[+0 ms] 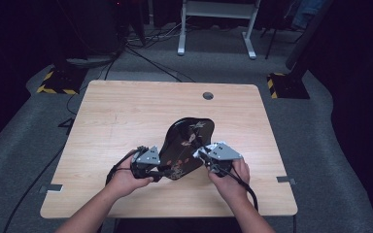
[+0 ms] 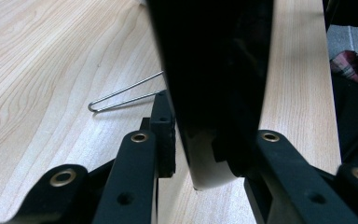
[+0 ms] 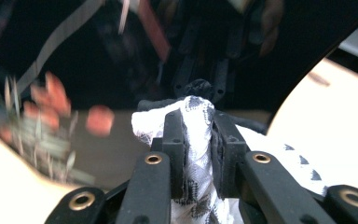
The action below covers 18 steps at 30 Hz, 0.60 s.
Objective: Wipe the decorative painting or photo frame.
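On the pale wooden table [image 1: 126,111], the left gripper [image 1: 151,171] is clenched on the near edge of a glossy black lacquered tray with red-and-gold flower painting [image 1: 187,141], propping it tilted near the table's middle. To the tray's right, the right gripper [image 1: 208,160] pinches a white lace cloth [image 3: 193,112] against the shiny face. I judge the wiping is underway, with much of the face still to cover.
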### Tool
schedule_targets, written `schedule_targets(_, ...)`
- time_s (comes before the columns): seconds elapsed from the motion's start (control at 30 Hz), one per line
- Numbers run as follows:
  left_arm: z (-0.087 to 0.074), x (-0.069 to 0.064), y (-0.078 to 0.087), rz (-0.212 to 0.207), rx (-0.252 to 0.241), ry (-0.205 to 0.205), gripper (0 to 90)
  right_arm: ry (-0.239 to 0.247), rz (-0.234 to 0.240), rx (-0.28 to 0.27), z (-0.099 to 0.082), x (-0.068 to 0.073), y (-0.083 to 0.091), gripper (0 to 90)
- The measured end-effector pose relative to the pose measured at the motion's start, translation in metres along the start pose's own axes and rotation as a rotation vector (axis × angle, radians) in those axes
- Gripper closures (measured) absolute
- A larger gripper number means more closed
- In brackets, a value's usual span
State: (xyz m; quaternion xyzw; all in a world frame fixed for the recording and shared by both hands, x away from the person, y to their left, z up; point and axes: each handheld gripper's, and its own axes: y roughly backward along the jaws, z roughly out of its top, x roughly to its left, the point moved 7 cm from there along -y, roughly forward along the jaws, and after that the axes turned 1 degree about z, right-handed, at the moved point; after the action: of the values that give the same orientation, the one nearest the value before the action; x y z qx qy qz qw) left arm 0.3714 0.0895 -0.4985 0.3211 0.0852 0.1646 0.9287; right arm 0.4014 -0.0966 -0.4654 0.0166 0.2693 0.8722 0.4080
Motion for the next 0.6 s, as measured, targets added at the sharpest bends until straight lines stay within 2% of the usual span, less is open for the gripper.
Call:
schedule_targets(0.03,0.000,0.000,0.000,0.000,0.000,-0.001,72.1,0.000,0.000,0.000,0.000,0.000,0.000,78.8)
schedule_targets(0.13,0.000,0.000,0.000,0.000,0.000,-0.001,72.0,-0.006,-0.018,-0.043,0.016,-0.008,0.007,78.8)
schedule_targets(0.2,0.000,0.000,0.000,0.001,0.001,-0.001,71.9,-0.017,-0.014,-0.050,0.016,-0.008,0.006,78.8)
schedule_targets(0.43,0.000,0.000,0.000,0.001,0.003,-0.004,71.9,-0.033,0.006,0.035,-0.022,0.001,-0.008,78.8)
schedule_targets(0.5,0.000,-0.001,0.000,0.002,0.003,-0.003,71.9,-0.032,0.004,0.040,-0.021,0.001,-0.007,78.8)
schedule_targets(0.6,0.000,0.000,0.000,0.001,0.004,-0.001,71.9,-0.025,-0.010,0.005,-0.003,-0.006,-0.001,78.8)
